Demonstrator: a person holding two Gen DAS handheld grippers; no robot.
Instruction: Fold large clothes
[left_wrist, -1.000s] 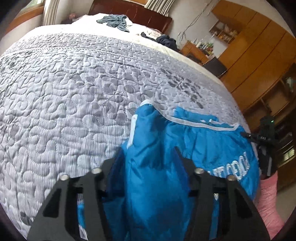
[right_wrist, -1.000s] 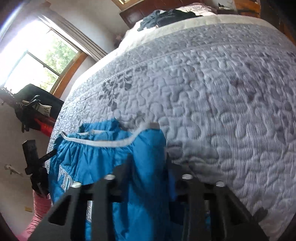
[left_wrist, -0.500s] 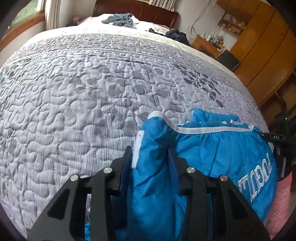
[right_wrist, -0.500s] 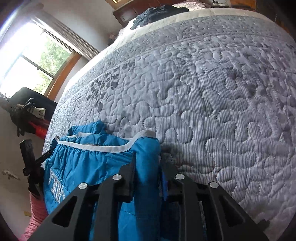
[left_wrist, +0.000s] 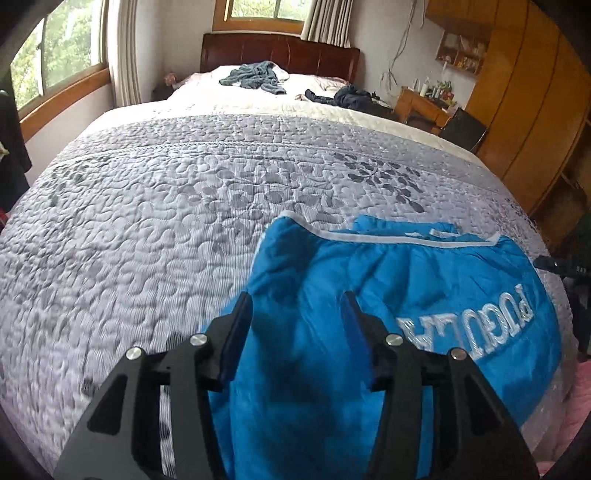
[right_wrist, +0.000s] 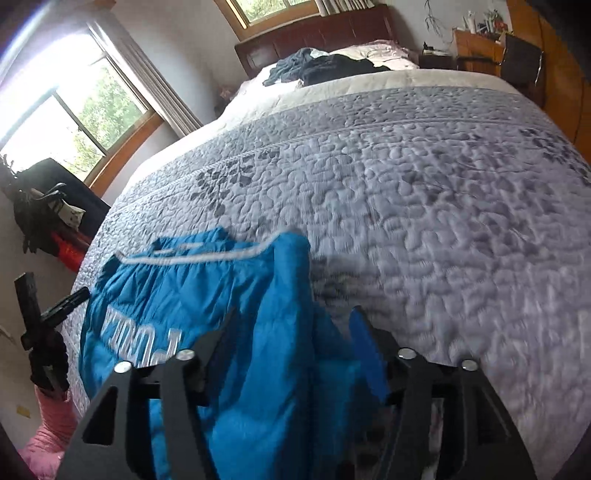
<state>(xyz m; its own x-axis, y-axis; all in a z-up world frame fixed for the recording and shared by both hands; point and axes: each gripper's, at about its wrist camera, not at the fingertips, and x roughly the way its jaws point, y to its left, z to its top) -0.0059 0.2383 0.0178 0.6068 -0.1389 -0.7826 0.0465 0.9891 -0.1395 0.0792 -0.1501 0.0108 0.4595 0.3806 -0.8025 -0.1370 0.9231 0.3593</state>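
Blue garment (left_wrist: 388, 280) lies bunched at the near edge of the bed (left_wrist: 147, 221), toward its near right corner in the left wrist view, on the grey quilted cover; white piping runs along its far edge and silver lettering (left_wrist: 469, 325) sits on the right part, upside down and partly folded under, not fully readable. Left gripper (left_wrist: 297, 306) has its fingers spread wide with blue cloth lying between them; fingers stand apart from the fabric sides, so it looks released, not pinching. Right gripper (right_wrist: 293, 325) is likewise spread, fabric heaped between and over its left finger (right_wrist: 218, 339), which is mostly hidden by cloth; no clamp visible, reads as released. Lower part of the garment is cut off by both gripper bodies and the frame edge, so its full shape is unclear. Right wrist view is motion-blurred on the right side of the quilt. At the far end of the bed, by the headboard (left_wrist: 280, 51), a grey-blue clothes heap (left_wrist: 255, 75) and a dark clothes heap (left_wrist: 351, 96) lie on the pale sheet, details too small. A black stand (right_wrist: 37, 325) is at the bed's near left corner in the right wrist view, partly cut off; something pink (right_wrist: 51, 421) below it, unidentifiable. Wooden wardrobe (left_wrist: 524, 110) stands along the right side.
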